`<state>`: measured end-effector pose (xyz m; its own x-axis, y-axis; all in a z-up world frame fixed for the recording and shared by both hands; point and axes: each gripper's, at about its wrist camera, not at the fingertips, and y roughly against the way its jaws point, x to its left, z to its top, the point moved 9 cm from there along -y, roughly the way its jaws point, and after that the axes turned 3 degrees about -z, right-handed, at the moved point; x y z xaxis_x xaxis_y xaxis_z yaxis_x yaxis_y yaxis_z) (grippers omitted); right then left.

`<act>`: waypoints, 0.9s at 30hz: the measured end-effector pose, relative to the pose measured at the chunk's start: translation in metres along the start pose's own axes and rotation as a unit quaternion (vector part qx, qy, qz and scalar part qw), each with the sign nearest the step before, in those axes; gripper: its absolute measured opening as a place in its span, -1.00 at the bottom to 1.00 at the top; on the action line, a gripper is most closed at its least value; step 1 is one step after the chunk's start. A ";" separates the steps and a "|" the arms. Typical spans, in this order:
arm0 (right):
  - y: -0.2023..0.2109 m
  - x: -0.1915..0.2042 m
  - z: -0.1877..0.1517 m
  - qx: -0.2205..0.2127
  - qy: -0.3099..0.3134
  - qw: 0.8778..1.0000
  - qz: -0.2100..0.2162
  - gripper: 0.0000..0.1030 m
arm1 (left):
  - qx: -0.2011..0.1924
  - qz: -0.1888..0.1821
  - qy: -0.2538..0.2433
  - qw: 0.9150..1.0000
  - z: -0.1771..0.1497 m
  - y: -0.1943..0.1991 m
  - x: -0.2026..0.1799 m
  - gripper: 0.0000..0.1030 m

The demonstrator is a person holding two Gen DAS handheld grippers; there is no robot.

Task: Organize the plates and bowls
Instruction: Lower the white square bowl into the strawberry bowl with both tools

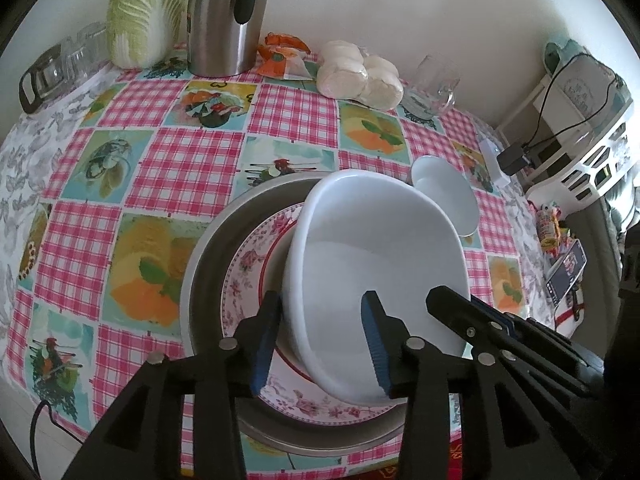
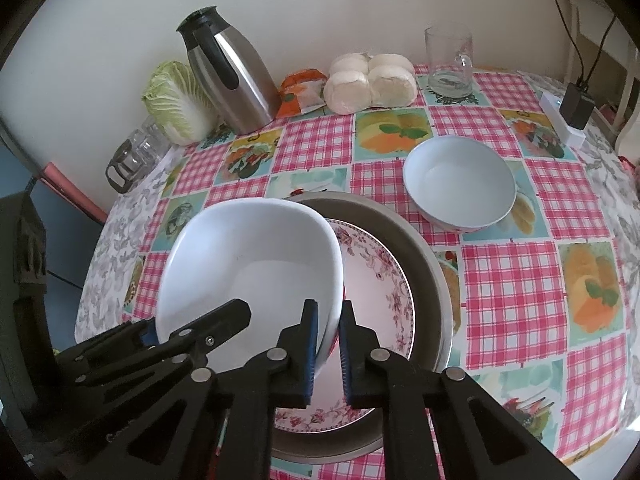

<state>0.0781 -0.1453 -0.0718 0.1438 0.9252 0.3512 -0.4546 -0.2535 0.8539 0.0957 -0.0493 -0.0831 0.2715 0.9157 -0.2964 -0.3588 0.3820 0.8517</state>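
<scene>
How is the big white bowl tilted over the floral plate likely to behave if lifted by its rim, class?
The white bowl looks glossy and hard, so it is probably slippery in the pads and stiff. It looks like ceramic or glass, so likely breakable if dropped onto the floral plate. The right tongs pinch only one edge, so it may swing or tip.

A plain cream wall [image 2: 320, 8] backs the table [image 2: 520, 280] under its checked cloth.
</scene>
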 end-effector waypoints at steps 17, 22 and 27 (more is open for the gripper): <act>0.004 0.000 0.005 -0.017 -0.002 1.000 -0.002 -0.82 | 0.008 -0.025 0.017 0.999 -0.002 0.002 0.002 -0.14; 0.004 0.000 0.005 -0.017 -0.001 1.000 -0.003 -0.83 | 0.008 -0.016 0.007 1.000 -0.002 0.002 0.000 -0.14; 0.004 0.000 0.005 -0.018 -0.001 1.000 -0.001 -0.82 | -0.002 0.004 -0.006 1.000 0.000 0.007 0.001 -0.13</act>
<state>0.0809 -0.1476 -0.0661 0.1466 0.9251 0.3503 -0.4857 -0.2411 0.8402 0.0938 -0.0455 -0.0775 0.2787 0.9171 -0.2850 -0.3649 0.3756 0.8519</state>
